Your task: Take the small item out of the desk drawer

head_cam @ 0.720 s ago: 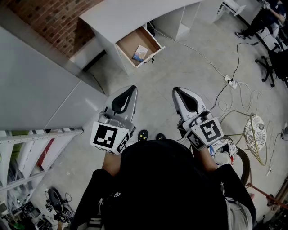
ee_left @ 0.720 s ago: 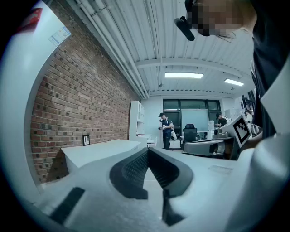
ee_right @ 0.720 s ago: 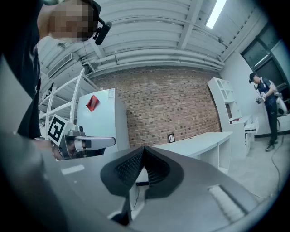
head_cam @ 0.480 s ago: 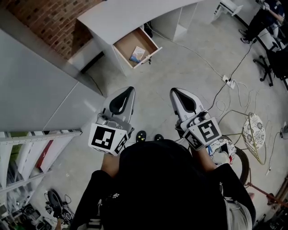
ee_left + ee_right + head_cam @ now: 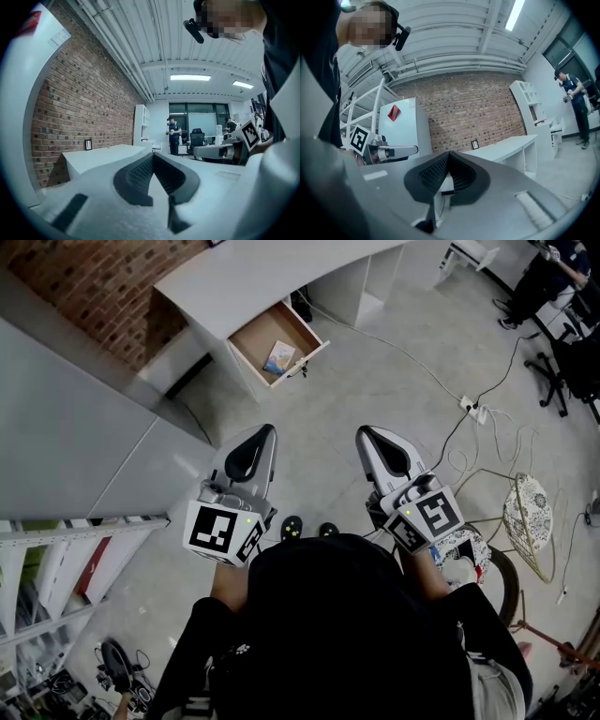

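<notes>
Fingers [image 5: 136, 178] of left gripper [image 5: 265, 430] and right gripper [image 5: 367, 432] pinched together, empty; black ribbed pads, smooth white shells. Small flat item [image 5: 279, 357] lies in open wood-lined drawer [image 5: 255, 334] of white desk [image 5: 244, 277], 12 o'clock of the grippers, well apart.

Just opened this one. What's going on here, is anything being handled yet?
A person stands holding a gripper in each hand, seen from above. The left gripper and right gripper are both shut and empty, side by side, pointing toward a white desk against the brick wall. The desk's drawer stands open, with a small flat item with blue print lying inside. Neither gripper is at the drawer, and the item lies untouched.
</notes>
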Demonstrator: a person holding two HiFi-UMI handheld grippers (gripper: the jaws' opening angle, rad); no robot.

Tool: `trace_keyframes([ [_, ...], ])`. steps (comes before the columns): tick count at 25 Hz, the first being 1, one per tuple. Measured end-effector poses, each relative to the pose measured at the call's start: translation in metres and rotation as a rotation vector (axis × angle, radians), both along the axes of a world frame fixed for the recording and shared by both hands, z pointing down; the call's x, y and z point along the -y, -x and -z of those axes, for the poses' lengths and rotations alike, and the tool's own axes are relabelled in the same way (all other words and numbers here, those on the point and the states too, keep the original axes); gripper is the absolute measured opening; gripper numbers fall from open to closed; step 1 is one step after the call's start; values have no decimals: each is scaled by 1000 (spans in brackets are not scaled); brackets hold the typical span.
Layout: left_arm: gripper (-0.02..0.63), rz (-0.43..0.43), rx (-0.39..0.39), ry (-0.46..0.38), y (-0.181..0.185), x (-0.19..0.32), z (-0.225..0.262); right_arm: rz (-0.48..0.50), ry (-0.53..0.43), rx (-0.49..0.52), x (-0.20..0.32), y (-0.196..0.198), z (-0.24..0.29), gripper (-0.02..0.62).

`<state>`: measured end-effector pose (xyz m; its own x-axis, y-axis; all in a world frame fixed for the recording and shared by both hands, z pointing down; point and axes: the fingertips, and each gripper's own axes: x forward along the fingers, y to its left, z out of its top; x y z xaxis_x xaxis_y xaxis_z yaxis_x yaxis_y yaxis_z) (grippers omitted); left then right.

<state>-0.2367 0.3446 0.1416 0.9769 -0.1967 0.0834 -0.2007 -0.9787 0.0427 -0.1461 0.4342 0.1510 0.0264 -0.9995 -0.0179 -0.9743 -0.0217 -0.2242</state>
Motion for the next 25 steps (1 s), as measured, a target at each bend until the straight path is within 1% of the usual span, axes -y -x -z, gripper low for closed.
trace_keyframes([
  [9,-6,7,3,-3,-26,-19,-1,-6,-24,4,-30,-31,5,6],
  [17,-6,24,30,-3,-34,-35,-8,-18,-16,35,-60,-45,-8,6],
  [21,-6,39,38,8,-39,-35,-14,-21,-3,61,-69,-52,-19,6],
  [25,-6,42,42,19,-44,-25,-20,-33,3,70,-64,-61,-24,6],
])
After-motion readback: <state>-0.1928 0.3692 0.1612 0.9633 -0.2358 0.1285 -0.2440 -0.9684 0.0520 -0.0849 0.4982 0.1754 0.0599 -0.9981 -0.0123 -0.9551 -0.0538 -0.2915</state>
